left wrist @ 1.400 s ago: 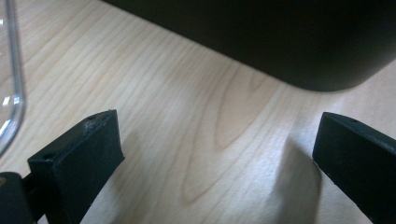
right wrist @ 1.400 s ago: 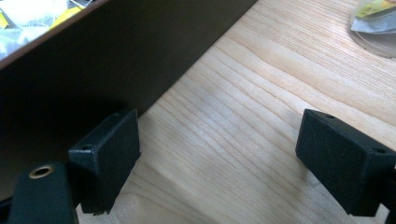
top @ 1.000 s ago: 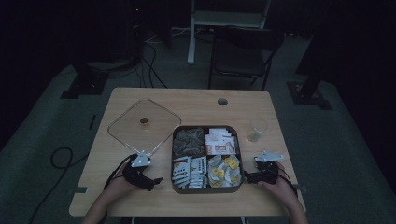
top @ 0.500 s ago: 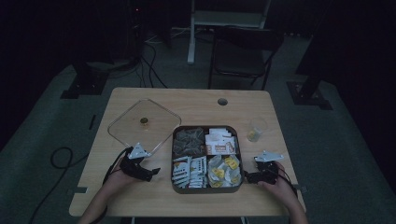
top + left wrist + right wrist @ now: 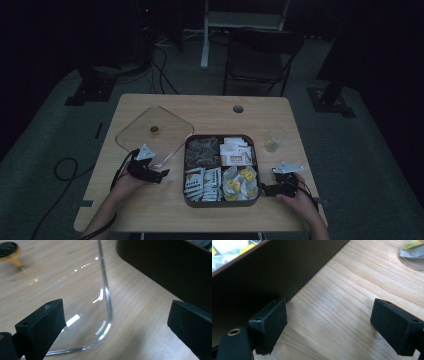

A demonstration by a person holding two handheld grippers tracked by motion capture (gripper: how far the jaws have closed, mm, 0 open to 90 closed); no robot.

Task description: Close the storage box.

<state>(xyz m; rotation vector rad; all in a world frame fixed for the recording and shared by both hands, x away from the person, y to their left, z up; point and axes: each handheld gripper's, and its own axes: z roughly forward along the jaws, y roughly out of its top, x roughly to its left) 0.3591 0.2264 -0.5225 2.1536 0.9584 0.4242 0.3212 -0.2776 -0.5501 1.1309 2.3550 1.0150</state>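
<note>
In the high view, the left gripper (image 5: 161,174) is hovering at the near corner of the clear square plastic lid with a small brown knob (image 5: 155,135), which is lying flat on the pale wooden surface (image 5: 150,210), just left of the dark brown four-compartment box of sachets (image 5: 222,201). The right gripper (image 5: 265,189) is sitting just beside the box's right wall.

In the left gripper view, the fingers (image 5: 43,325) are standing wide apart, holding nothing, the lid's rounded corner (image 5: 107,322) lying between them.

In the right gripper view, the fingers (image 5: 270,325) are gaping empty, one right beside the box wall (image 5: 262,277).
</note>
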